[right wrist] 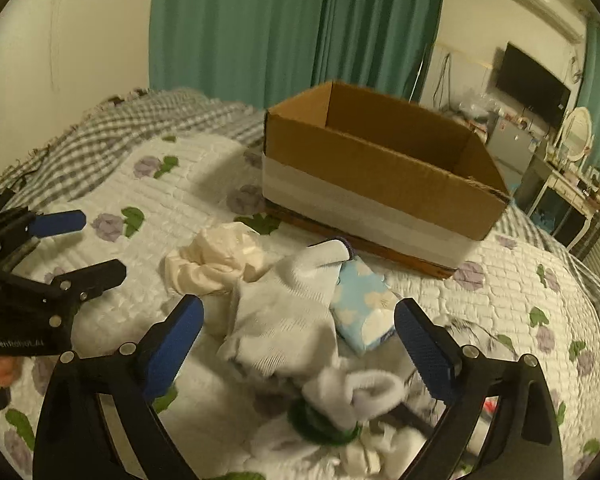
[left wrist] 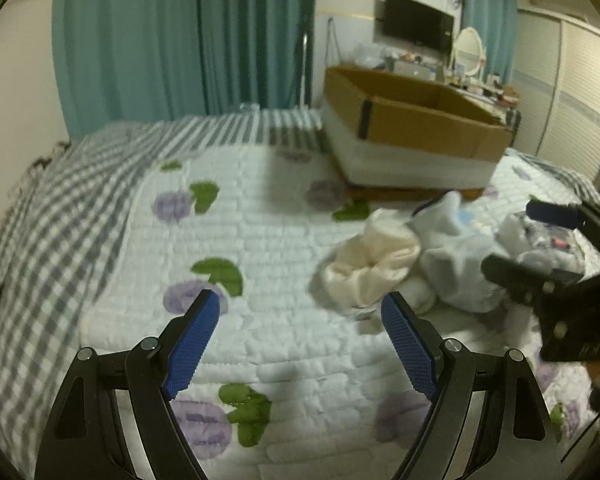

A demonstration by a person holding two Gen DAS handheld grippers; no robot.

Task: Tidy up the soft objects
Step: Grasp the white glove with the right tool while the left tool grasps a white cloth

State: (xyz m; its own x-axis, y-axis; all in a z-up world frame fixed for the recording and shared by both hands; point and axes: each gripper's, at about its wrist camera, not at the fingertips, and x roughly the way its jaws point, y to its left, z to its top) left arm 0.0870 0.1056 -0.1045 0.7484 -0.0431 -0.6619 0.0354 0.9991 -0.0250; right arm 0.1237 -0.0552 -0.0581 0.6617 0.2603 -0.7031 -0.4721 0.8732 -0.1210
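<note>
Socks and soft cloth items sit in a loose pile on the bed quilt (right wrist: 500,280), just in front of the open cardboard box (right wrist: 380,184). Pile contents: cream bunched cloth (right wrist: 216,260), white sock (right wrist: 288,312) draped over the middle, light blue cloud-print packet (right wrist: 364,312) touching the sock's right edge, rolled white sock (right wrist: 360,396) nearest the right wrist camera, with something dark green (right wrist: 320,424) under it, too blurred to identify. Box looks empty as far as its interior shows.

Right hand-held gripper (right wrist: 300,340) has its jaws spread wide, nothing in them, hovering over the pile with the white sock between the fingers in view. Left hand-held gripper (left wrist: 300,320) is also wide apart and empty, over bare quilt just left of the cream cloth (left wrist: 372,268); it also shows at the left edge of the right wrist view (right wrist: 92,240).

Handling judgement: everything is light, limp and compressible, not fragile. Fabric will sag and trail when lifted, and may drag a neighbour since items overlap. Best hold is a thick bunched fold or the rolled cuff, pinched from above, not a single thin layer. The packet may be slicker, so grip across its narrow side. Likely destination is the box.
</note>
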